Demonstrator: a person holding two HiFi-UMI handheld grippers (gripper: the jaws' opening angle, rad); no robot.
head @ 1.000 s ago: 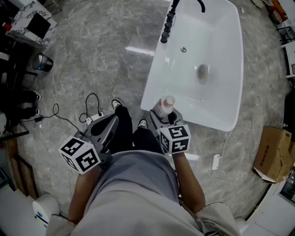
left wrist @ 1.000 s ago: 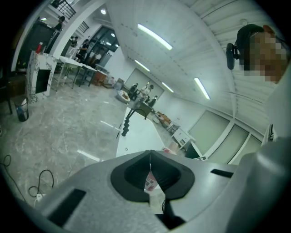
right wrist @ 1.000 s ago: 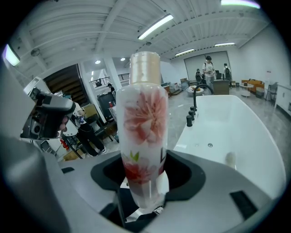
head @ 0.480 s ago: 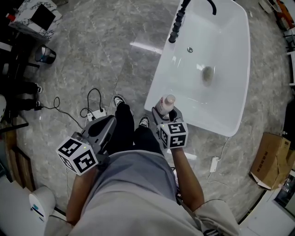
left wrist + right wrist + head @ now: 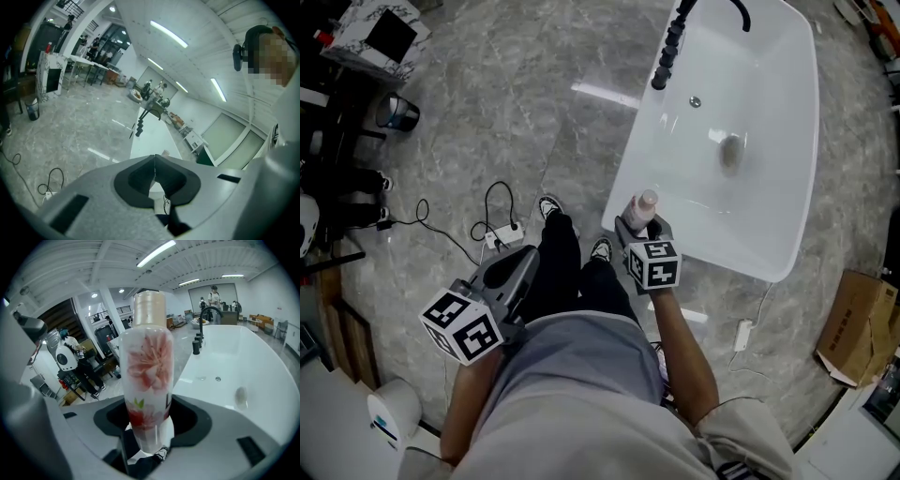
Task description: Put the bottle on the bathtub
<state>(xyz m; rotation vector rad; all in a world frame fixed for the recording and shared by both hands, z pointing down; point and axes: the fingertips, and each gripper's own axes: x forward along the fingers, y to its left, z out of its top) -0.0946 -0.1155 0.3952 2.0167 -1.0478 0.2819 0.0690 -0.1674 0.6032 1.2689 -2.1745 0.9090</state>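
A white bottle point(image 5: 641, 210) printed with pink flowers point(image 5: 146, 380) stands upright between the jaws of my right gripper point(image 5: 639, 229), which is shut on it. It hangs just over the near left corner of the white bathtub point(image 5: 787, 141), point(image 5: 262, 362). My left gripper point(image 5: 511, 272) is held low at the person's left side, over the floor, and its jaws point(image 5: 153, 174) meet with nothing between them. The tub's black tap point(image 5: 673, 42) stands on its far left rim.
A power strip with black cables point(image 5: 502, 230) lies on the grey marble floor left of the person's shoes. A cardboard box point(image 5: 855, 323) sits at the right. Dark furniture and a bucket point(image 5: 397, 112) stand at the far left. People stand in the distance point(image 5: 214, 296).
The right gripper with the bottle has edged slightly closer to the tub's near corner. The view has shifted a little; the left gripper stays low at the side.
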